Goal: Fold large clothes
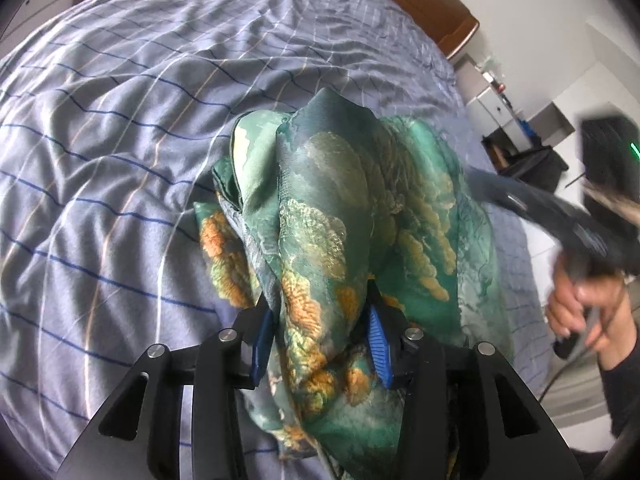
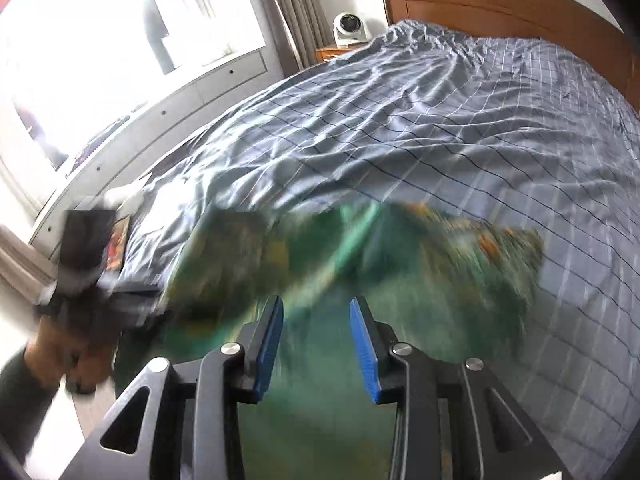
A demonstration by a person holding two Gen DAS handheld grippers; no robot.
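A green silky garment with orange and cream flower prints [image 1: 344,208] is bunched up above the bed. My left gripper [image 1: 320,340] is shut on a thick fold of it, and cloth spills over and between its blue pads. In the right wrist view the same garment [image 2: 360,256] is motion-blurred, hanging in front of my right gripper [image 2: 316,340]. The right gripper's jaws are open and I see nothing pinched between them. The right gripper also shows blurred in the left wrist view [image 1: 560,216], right of the garment, with the hand holding it.
The bed [image 1: 120,120] has a wrinkled blue-grey checked cover. A wooden headboard [image 2: 500,4] is at the far end. A white fan [image 2: 348,28] stands on a nightstand by the window. White cabinets [image 1: 500,108] stand right of the bed. The left hand [image 2: 72,344] holds its gripper at left.
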